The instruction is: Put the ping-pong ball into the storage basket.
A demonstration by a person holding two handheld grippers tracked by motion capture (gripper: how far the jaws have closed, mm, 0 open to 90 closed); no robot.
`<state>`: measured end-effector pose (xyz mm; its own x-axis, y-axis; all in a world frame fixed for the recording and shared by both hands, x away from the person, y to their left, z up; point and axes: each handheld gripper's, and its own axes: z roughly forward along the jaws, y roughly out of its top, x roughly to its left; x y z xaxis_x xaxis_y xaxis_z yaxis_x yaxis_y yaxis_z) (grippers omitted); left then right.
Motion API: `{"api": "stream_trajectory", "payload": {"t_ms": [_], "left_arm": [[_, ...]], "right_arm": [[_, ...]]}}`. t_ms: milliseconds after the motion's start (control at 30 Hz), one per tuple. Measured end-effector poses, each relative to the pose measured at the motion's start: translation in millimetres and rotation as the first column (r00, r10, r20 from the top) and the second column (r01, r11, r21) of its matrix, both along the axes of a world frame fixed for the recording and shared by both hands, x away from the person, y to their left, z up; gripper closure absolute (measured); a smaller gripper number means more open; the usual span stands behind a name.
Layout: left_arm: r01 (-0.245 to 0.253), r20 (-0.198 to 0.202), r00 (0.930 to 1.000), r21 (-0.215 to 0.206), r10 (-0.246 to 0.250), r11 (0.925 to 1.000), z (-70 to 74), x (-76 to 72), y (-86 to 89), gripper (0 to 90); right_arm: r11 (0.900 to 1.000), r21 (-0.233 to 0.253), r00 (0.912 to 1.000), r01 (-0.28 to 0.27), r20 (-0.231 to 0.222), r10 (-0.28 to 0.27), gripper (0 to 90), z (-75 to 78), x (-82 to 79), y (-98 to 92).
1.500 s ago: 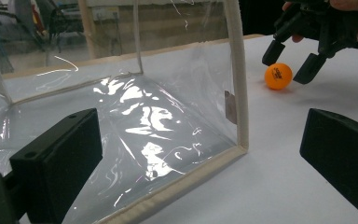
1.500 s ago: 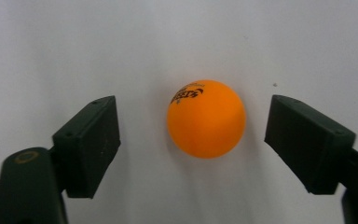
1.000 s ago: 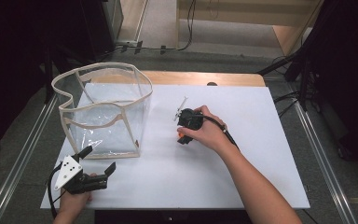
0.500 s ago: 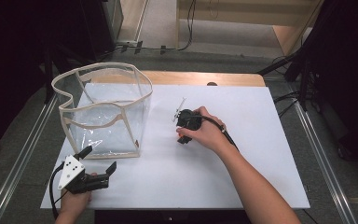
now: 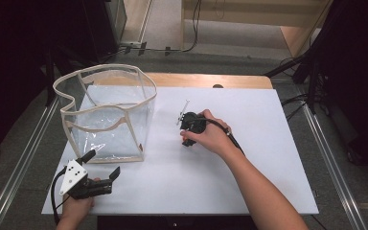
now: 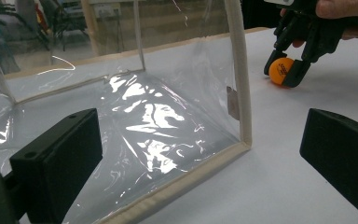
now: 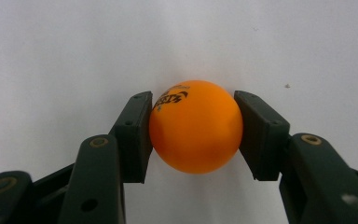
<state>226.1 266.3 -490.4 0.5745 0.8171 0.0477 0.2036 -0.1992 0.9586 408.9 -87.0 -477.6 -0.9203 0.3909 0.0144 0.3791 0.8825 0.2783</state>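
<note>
Lifting cleanly off the white bench (image 5: 268,158) toward the clear bag (image 5: 106,111) calls for steady pressure from the right claw (image 7: 193,128), clamped on the orange ball (image 7: 196,126) (light, apt to pop free), while the left claw (image 5: 104,167) rests agape near the bag.

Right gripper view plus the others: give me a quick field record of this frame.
surface: white table
ball: orange ball, printed logo, on the table
right gripper: fingers closed on the ball's two sides
left gripper: open, holding nothing, near the bag's front corner
bag: clear bag with beige trim, upright, mouth open, to the ball's left in the high view
</note>
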Motion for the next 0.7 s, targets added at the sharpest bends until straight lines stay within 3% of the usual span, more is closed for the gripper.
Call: {"api": "stream_trajectory", "payload": {"t_ms": [700], "left_arm": [[0.003,0.001,1.0000,0.000,-0.003,1.0000,-0.1,0.0,0.0,0.0]], "right_arm": [[1.000,0.015,1.0000,-0.007,0.001,0.007,47.5,12.3,0.6,0.4]]}}
